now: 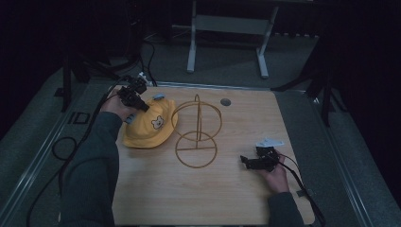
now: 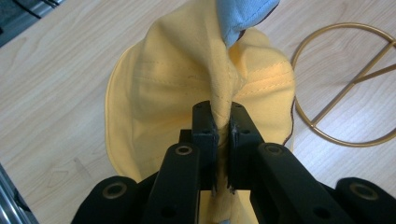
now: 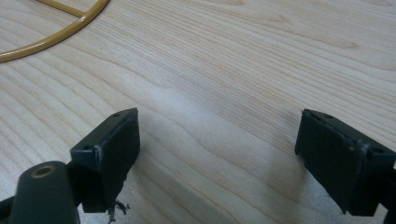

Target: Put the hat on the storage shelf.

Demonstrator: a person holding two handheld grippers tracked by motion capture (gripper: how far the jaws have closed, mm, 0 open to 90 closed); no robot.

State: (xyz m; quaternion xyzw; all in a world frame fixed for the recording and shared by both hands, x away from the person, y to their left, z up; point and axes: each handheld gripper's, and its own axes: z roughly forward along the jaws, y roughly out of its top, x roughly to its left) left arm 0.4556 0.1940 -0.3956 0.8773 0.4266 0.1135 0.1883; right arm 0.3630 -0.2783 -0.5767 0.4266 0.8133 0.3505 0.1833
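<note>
Black jaws of the left tool (image 2: 219, 135) pinch a fold of the yellow hat (image 2: 187, 79), likely for lifting toward the wire stand (image 1: 196, 137); right tool (image 3: 219, 158) rests released on the worktop (image 3: 233, 56).

One yellow hat (image 1: 149, 128) lay on one wooden table (image 1: 236, 189). One gold wire stand (image 1: 196, 135) stood beside it. Two grippers were present: a left gripper (image 2: 223, 128) and a right gripper (image 3: 217, 154). One round grey insert (image 1: 225, 101) sat in the tabletop.
</note>
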